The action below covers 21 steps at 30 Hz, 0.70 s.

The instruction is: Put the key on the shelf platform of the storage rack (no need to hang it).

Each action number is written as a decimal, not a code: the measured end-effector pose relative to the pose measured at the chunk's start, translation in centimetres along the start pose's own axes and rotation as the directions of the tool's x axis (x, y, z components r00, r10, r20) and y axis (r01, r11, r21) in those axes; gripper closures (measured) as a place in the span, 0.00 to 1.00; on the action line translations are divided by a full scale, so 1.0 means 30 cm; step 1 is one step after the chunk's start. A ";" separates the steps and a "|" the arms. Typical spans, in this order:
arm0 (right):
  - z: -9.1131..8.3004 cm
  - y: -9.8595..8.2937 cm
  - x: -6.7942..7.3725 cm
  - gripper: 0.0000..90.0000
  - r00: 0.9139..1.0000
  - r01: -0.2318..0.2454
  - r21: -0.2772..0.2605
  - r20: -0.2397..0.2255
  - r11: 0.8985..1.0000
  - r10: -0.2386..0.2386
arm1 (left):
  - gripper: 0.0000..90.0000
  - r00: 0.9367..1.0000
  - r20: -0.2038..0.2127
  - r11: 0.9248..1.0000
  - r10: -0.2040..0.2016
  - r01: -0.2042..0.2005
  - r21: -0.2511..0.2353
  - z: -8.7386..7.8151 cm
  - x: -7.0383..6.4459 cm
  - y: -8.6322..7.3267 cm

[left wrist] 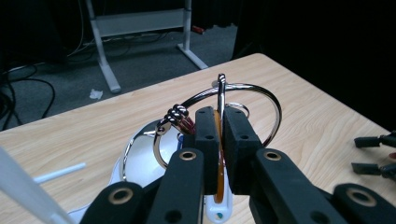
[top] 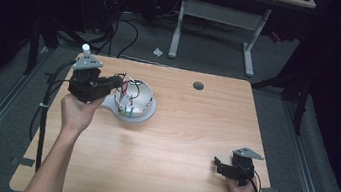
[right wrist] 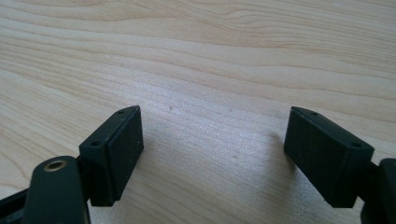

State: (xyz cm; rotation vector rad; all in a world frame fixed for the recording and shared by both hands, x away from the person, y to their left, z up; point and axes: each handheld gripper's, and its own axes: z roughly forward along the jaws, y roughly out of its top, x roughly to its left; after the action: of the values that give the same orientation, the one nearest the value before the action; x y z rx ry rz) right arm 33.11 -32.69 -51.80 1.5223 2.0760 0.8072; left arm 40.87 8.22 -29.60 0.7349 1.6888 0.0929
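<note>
L gripper (top: 118,84) sits at the far-left part of the table (top: 194,129), held from below by the person's left hand (top: 77,110). Its jaws are nearly closed, clamped on an orange strip (left wrist: 218,158) that runs down btwn the 2 pads; the narrow gap btwn them is filled by that strip. In the left gripper view the strip's lower end goes into a white holder (left wrist: 219,211) just under the jaws.

Wire whisk (left wrist: 224,112): its chrome loops arc up and over the jaw tips, 1 vertical wire standing right at the gap, a bigger loop curving off to the side. The coiled collar (left wrist: 178,112) where the wires gather is just beside the near pad, w/ red wires under it. Whether the pads also touch a whisk wire, can't tell.

In the high view the whisk head sits inside a metal bowl (top: 144,92), which stands on a white base (top: 148,115); the L gripper reaches in over the bowl's left rim.

R gripper (top: 219,164) is at the near-right edge of the table, well apart from the bowl. In the right gripper view its 2 pads (right wrist: 119,149) stand wide apart, bare wood btwn them, holding nothing, low over the tabletop.
</note>
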 end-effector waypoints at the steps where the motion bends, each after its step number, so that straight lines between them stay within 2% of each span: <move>1: 0.000 0.000 0.000 0.22 1.000 0.000 0.000 0.000 1.000 0.000 | 0.95 1.000 0.001 1.000 0.011 -0.011 -0.003 0.008 -0.002 0.001; 6: 0.000 0.000 0.000 0.22 1.000 0.000 0.000 0.000 1.000 0.000 | 0.95 1.000 -0.004 1.000 0.000 0.000 -0.012 0.036 -0.015 0.007; 11: 0.000 0.000 0.000 0.22 1.000 0.001 0.000 -0.001 1.000 -0.001 | 0.95 1.000 -0.012 1.000 0.019 -0.019 -0.020 0.068 -0.013 -0.002; 13: -0.001 -0.001 0.000 0.22 1.000 0.000 0.000 -0.001 1.000 0.000 | 0.95 1.000 -0.019 1.000 0.013 -0.014 -0.021 0.081 -0.011 -0.007; 19: -0.001 -0.001 0.001 0.22 1.000 0.000 0.000 -0.001 1.000 0.000 | 0.95 0.998 -0.036 0.998 0.043 -0.044 -0.037 0.117 -0.002 -0.032; 21: -0.001 -0.001 0.001 0.22 1.000 -0.001 0.000 -0.001 1.000 0.001 | 0.95 0.999 -0.045 0.999 0.029 -0.030 -0.038 0.128 -0.002 -0.036</move>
State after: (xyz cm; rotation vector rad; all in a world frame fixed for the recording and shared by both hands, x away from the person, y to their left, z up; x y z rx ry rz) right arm 33.07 -32.68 -51.80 1.5230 2.0769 0.8084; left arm 43.90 6.07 -31.06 0.7336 1.7146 0.1633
